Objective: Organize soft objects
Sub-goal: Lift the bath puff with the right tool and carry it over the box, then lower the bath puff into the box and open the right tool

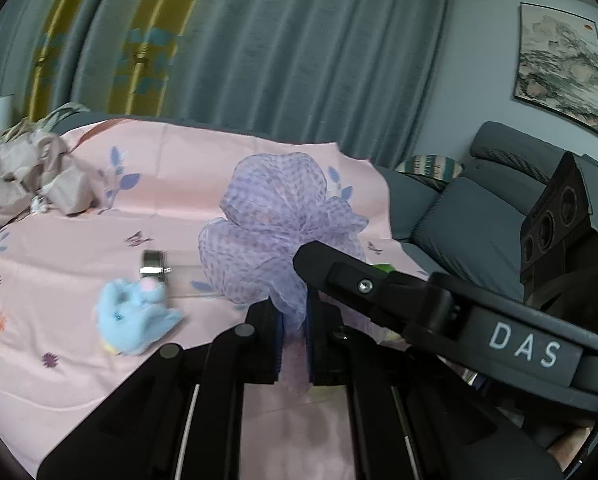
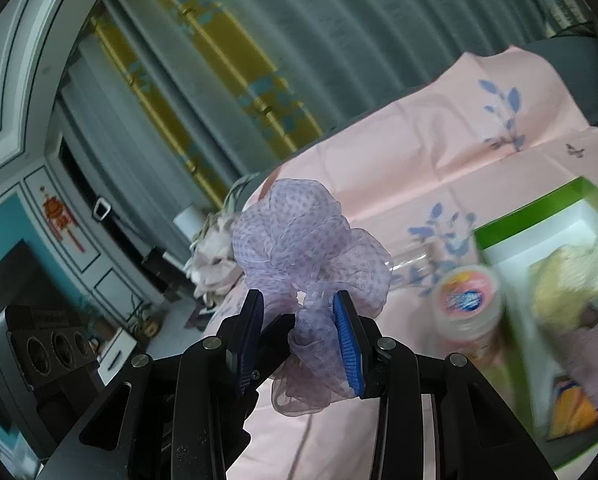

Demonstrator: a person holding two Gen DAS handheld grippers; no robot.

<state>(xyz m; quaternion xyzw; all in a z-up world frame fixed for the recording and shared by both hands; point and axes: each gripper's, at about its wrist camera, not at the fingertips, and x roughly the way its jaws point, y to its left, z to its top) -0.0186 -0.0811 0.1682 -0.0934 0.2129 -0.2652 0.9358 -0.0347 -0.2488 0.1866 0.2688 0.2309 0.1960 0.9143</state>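
Observation:
A lilac dotted mesh scrunchie is held up above the pink cloth. My left gripper is shut on its lower end. My right gripper is open around the same scrunchie; the fabric hangs between its blue pads, and the tip of the left gripper shows between them. In the left wrist view the right gripper's black body crosses from the right and touches the fabric. A light blue plush toy lies on the cloth to the left. A green-rimmed white box at right holds a cream plush and other soft items.
A pink printed cloth covers the surface. A clear bottle with a silver cap lies by the plush. A round-lidded jar stands beside the box. Crumpled beige fabric sits far left. A grey sofa is at right.

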